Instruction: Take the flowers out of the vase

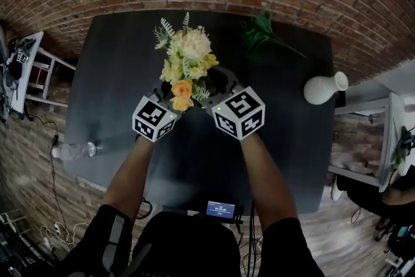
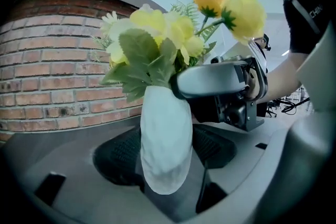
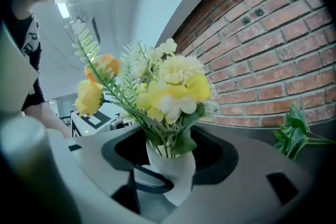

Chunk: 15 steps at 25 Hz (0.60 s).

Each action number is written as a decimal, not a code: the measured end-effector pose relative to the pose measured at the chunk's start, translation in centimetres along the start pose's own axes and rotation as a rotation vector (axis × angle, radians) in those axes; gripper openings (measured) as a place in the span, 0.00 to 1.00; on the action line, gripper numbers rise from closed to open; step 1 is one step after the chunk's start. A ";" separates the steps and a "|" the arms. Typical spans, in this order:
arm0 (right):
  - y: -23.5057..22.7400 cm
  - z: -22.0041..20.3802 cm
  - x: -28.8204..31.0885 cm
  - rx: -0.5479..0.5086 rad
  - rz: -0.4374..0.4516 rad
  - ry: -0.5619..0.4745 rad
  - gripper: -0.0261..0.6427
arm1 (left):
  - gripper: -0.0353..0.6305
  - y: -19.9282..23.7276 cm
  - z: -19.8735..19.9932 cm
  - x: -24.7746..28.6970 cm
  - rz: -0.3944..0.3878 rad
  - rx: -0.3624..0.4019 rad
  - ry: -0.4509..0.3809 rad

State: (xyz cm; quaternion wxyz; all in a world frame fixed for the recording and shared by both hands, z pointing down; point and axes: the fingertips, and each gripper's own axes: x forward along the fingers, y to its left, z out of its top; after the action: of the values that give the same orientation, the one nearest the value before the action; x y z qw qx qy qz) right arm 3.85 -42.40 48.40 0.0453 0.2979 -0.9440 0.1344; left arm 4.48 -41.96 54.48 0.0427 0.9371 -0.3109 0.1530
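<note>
Gripping low, the left gripper point(image 2: 167, 147) has its jaws spread wide and set against both sides of the white vase point(image 2: 164, 165), around its belly. The right gripper point(image 3: 170, 155) sits higher. Its jaws stand narrower round the stems of the flowers point(image 3: 168, 84) right where they leave the vase's mouth. From the left gripper view, one of its grey fingers point(image 2: 210, 80) lies against that neck. Whether the pads catch only stems or the rim too, I cannot tell.

Both grippers reach in from the near side, one to the left and one to the right of the bunch. The head view shows the bunch standing about the middle of the dark tabletop point(image 1: 123, 68), with the vase itself hidden under the blooms.

Stems and vase share one upright axis, so the flowers rise straight above the left jaws and pass between the right ones. The right hand is the nearer to them, and I judge the pull must go straight up while the left pins the vase down.

Well apart on the right is a second white vase point(image 1: 324, 87), with a green sprig point(image 1: 262, 29) toward the far side.
</note>
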 end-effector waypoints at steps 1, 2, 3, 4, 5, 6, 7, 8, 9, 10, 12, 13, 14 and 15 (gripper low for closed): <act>0.0 0.1 0.0 -0.003 0.000 -0.001 0.44 | 0.52 0.0 0.0 0.0 0.000 -0.001 0.001; 0.1 0.1 0.1 -0.005 0.001 -0.002 0.44 | 0.52 0.0 0.0 -0.1 0.000 -0.001 0.002; 0.1 0.1 0.0 -0.006 0.003 -0.002 0.43 | 0.52 0.0 -0.1 -0.1 0.000 -0.001 0.003; 0.3 0.2 0.0 -0.009 0.004 -0.004 0.42 | 0.52 0.0 -0.1 -0.1 0.001 -0.001 0.004; 0.4 0.2 -0.1 -0.013 0.006 -0.006 0.39 | 0.51 0.0 0.0 -0.1 0.002 -0.001 0.003; 0.6 0.3 -0.1 -0.018 0.009 -0.008 0.36 | 0.51 0.1 0.0 -0.1 0.003 -0.001 0.003; 0.7 0.4 -0.1 -0.021 0.012 -0.008 0.33 | 0.51 0.1 0.0 -0.1 0.004 -0.001 0.002; 0.9 0.4 -0.1 -0.022 0.017 -0.008 0.31 | 0.51 0.1 0.0 -0.1 0.003 -0.001 0.002; 1.0 0.4 -0.1 -0.020 0.023 -0.007 0.29 | 0.51 0.1 0.0 -0.1 0.001 0.001 0.002; 1.1 0.4 -0.2 -0.018 0.030 -0.005 0.27 | 0.51 0.0 0.0 0.0 0.000 0.003 0.002; 1.3 0.4 -0.3 -0.014 0.042 -0.004 0.23 | 0.51 0.0 0.0 0.0 -0.002 0.005 0.003; 1.3 0.5 -0.4 -0.010 0.045 -0.006 0.21 | 0.51 0.0 -0.1 0.0 -0.004 0.006 0.003; 1.3 0.7 -0.5 -0.005 0.045 -0.009 0.19 | 0.51 0.1 -0.1 0.0 -0.006 0.005 0.003; 1.2 0.8 -0.6 -0.001 0.043 -0.012 0.18 | 0.51 0.1 -0.2 0.0 -0.008 0.005 0.003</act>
State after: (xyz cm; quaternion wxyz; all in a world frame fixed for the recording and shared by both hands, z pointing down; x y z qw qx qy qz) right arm 3.60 -41.38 47.22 0.0371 0.2780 -0.9506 0.1331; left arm 4.37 -42.03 54.63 0.0415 0.9382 -0.3065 0.1551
